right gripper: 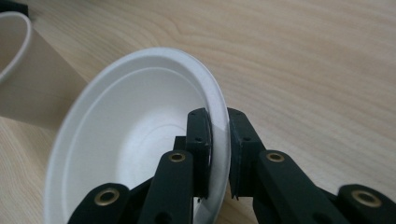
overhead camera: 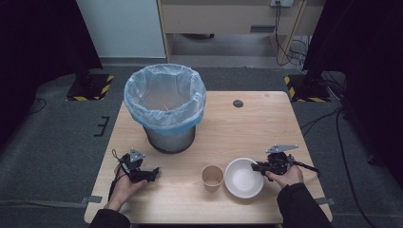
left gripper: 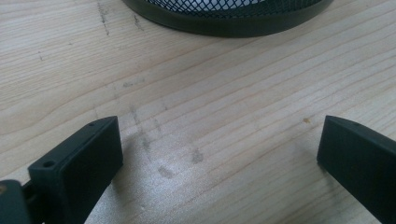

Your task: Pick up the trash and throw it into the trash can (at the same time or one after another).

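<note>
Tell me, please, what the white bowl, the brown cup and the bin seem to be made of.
The round white bowl looks like matte moulded paper or pulp: thin rim, dull surface. The small brown cup seems kraft paper, with a pale rolled rim. The grey round bin looks metal, its base black mesh, lined with a translucent bluish plastic bag.

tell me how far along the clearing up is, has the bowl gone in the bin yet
Not yet. Done: the right gripper has clamped the rim of the white bowl, which sits on the table. In hand: that grip. Left, probably: carrying the bowl to the lined bin, then the paper cup, untouched beside it. The left gripper is open over bare wood.
</note>
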Available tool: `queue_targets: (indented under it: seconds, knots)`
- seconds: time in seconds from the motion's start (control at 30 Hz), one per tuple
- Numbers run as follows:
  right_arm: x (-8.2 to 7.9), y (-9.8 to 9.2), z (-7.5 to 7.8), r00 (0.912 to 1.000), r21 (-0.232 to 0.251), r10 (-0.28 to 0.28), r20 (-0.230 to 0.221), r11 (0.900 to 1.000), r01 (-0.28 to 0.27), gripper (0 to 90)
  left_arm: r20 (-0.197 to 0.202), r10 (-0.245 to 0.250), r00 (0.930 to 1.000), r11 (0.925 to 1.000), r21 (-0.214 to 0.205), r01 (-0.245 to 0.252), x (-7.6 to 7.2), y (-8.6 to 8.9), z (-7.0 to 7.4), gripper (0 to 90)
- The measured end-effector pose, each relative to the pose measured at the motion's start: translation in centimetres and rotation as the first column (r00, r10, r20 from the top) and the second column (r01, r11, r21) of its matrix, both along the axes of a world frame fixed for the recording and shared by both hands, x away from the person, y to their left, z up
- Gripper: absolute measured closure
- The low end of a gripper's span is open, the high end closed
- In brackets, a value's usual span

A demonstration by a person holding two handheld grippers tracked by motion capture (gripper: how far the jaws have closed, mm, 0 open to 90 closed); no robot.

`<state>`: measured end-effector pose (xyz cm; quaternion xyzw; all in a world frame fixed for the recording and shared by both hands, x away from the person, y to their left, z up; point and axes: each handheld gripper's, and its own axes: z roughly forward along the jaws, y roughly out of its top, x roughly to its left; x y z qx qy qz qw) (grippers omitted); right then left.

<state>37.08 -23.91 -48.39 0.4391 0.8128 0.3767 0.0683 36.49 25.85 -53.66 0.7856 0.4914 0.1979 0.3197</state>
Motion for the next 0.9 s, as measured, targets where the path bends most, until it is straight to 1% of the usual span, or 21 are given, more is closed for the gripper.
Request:
queue_targets:
  seconds: [0.03,0.2,0.3,0.37,0.47,0.57,0.63,0.83,0.9]
  knots:
    - [0.0,-0.1,0.3,1.0000,0.010,-0.006,0.002,0.9999,0.006,82.2,0.000,0.000,1.0000,1.0000,0.000,0.000,0.0,0.0,0.0,0.0]
    - [-0.1,-0.8,1.9,0.9967,0.044,-0.040,0.070,0.9983,0.037,83.1,0.000,0.000,1.0000,1.0000,0.000,0.000,0.0,0.0,0.0,0.0]
    - [-0.1,-1.2,2.8,0.9916,0.075,-0.071,0.108,0.9952,0.063,83.1,0.000,0.000,1.0000,1.0000,0.000,0.000,0.0,0.0,0.0,0.0]
    - [-0.1,-1.5,3.3,0.9867,0.102,-0.093,0.133,0.9915,0.080,83.1,0.000,0.000,1.0000,1.0000,0.000,0.000,0.0,0.0,0.0,0.0]
    - [-0.2,-1.8,4.0,0.9767,0.136,-0.129,0.172,0.9850,0.106,83.1,0.000,0.000,1.0000,1.0000,0.000,0.000,0.0,0.0,0.0,0.0]
    - [-0.2,-2.0,4.7,0.9644,0.176,-0.163,0.208,0.9761,0.127,83.1,0.000,0.000,1.0000,1.0000,0.000,0.000,0.0,0.0,0.0,0.0]
    - [-0.3,-2.1,5.0,0.9574,0.207,-0.183,0.224,0.9689,0.137,83.1,0.000,0.000,1.0000,1.0000,0.000,0.000,0.0,0.0,0.0,0.0]
    - [-0.4,-2.4,6.0,0.9383,0.263,-0.222,0.265,0.9529,0.151,83.2,0.001,0.000,1.0000,1.0000,0.000,0.000,0.0,0.0,0.0,0.0]
    - [-0.5,-2.5,6.5,0.9298,0.281,-0.236,0.282,0.9469,0.155,83.1,0.001,0.000,1.0000,1.0000,0.000,0.000,0.0,0.0,0.0,0.0]
